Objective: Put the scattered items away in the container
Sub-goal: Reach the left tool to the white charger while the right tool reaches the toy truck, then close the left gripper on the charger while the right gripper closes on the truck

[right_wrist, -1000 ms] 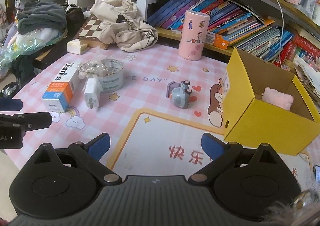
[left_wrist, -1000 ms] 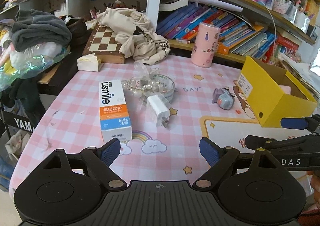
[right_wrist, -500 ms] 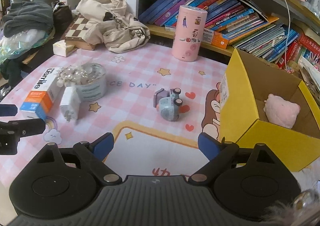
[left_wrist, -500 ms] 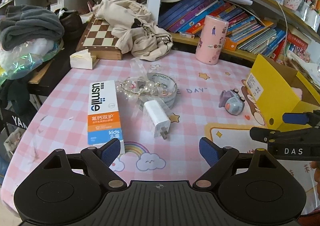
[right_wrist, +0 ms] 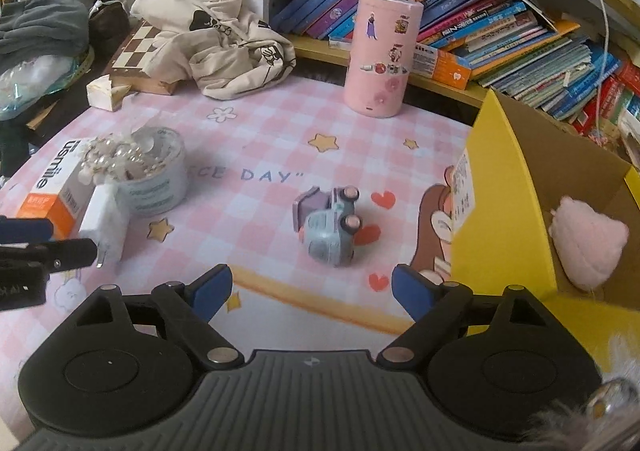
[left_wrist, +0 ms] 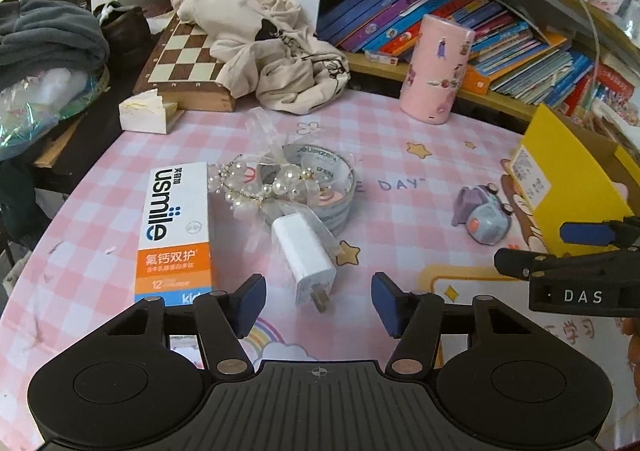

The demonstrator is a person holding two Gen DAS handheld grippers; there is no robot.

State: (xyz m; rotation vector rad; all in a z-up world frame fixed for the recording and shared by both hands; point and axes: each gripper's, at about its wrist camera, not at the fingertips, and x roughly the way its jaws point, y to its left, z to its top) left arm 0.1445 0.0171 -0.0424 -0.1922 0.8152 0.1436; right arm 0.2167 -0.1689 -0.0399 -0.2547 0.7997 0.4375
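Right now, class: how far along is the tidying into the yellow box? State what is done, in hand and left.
Done: a pink plush toy lies inside the yellow box. In hand: nothing; the left gripper is open before the white charger, the right gripper open before the toy car. Left: both, plus the toothpaste box, tape roll and pearl ornament.

Glossy plastic charger (left_wrist: 304, 251), matt cardboard box (right_wrist: 504, 219), fuzzy plush toy (right_wrist: 586, 243), wooden chessboard (left_wrist: 180, 59)

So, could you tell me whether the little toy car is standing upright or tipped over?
Tipped over: the toy car lies on its side, two wheels facing up, on the pink mat.
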